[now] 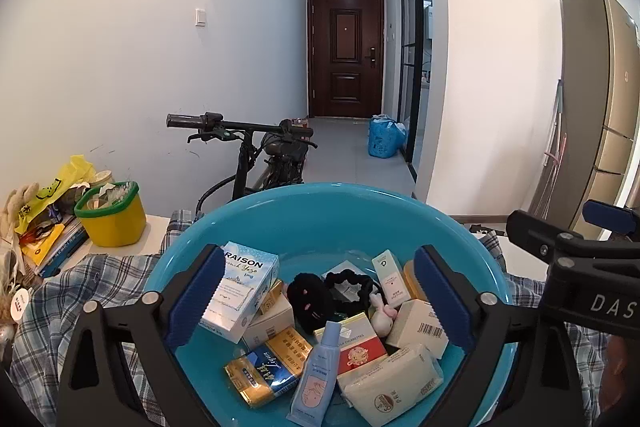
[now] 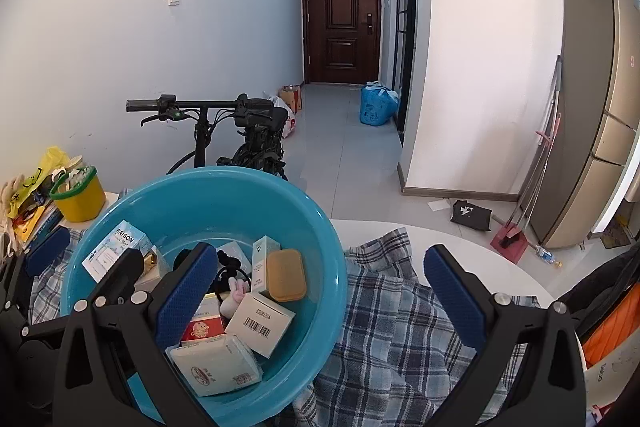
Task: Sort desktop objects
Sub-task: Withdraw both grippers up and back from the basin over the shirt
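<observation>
Both the left gripper (image 1: pixel 320 291) and right gripper (image 2: pixel 320 291) gape wide, holding nothing. The blue basin (image 1: pixel 360 211) on the table (image 2: pixel 400 231) holds boxes and packets.

Left gripper (image 1: pixel 320 291) and right gripper (image 2: pixel 320 291): matte black angular frames, each carrying two fingers (image 1: pixel 192 297) faced with blue textured pads (image 2: pixel 454 297). Silver round-head screws mark the finger pivots. White letters "DAS" appear on the black body of the right gripper, seen from the left wrist view.
</observation>
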`<state>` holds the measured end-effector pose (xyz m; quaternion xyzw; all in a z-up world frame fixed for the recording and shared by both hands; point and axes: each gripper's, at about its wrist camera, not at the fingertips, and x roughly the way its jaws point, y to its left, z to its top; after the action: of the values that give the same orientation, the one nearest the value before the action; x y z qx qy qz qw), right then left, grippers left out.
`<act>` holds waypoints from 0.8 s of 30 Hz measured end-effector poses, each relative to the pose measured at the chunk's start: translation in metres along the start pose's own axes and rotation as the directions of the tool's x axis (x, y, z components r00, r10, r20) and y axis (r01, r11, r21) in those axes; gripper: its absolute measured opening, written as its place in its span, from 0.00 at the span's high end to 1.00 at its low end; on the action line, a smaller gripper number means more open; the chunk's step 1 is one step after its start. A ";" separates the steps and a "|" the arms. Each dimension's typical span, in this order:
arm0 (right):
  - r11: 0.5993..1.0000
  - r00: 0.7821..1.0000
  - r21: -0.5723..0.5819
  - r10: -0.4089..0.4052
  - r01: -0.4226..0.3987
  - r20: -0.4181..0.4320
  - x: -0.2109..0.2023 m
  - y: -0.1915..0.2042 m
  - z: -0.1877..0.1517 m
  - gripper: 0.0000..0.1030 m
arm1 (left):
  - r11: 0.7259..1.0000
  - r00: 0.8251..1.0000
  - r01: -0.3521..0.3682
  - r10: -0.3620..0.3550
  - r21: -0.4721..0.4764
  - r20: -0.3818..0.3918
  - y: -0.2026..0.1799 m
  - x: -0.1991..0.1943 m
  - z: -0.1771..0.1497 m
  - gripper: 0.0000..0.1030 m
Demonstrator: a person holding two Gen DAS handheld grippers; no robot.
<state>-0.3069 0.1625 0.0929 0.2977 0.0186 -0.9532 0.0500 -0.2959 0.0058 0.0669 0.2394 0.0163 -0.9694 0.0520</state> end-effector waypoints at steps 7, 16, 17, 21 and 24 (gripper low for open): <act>1.000 0.999 -0.008 0.002 -0.001 0.043 -0.014 0.009 0.001 0.00 | 0.997 0.999 0.027 -0.030 -0.075 -0.036 0.014 0.001 0.002 0.00; 0.999 0.999 0.048 -0.006 0.003 0.054 -0.014 -0.003 0.003 0.00 | 0.998 1.000 -0.018 0.017 0.052 0.026 0.020 -0.036 0.013 0.00; 0.997 0.998 0.076 -0.011 0.006 0.061 -0.016 -0.007 0.002 0.00 | 0.999 1.000 -0.012 0.011 0.044 0.028 0.024 -0.040 0.014 0.00; 0.995 0.999 0.103 -0.012 0.007 0.052 -0.018 -0.006 -0.001 0.00 | 1.000 0.999 0.003 -0.003 -0.005 0.041 0.039 -0.054 0.021 0.00; 0.999 0.999 0.043 -0.007 0.006 0.034 -0.023 0.006 -0.007 0.00 | 0.999 0.998 0.033 -0.031 -0.039 0.051 0.044 -0.066 0.023 0.00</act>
<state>-0.2832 0.1592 0.1003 0.2826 -0.0017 -0.9584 0.0409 -0.2443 -0.0329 0.1180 0.2137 0.0383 -0.9753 0.0416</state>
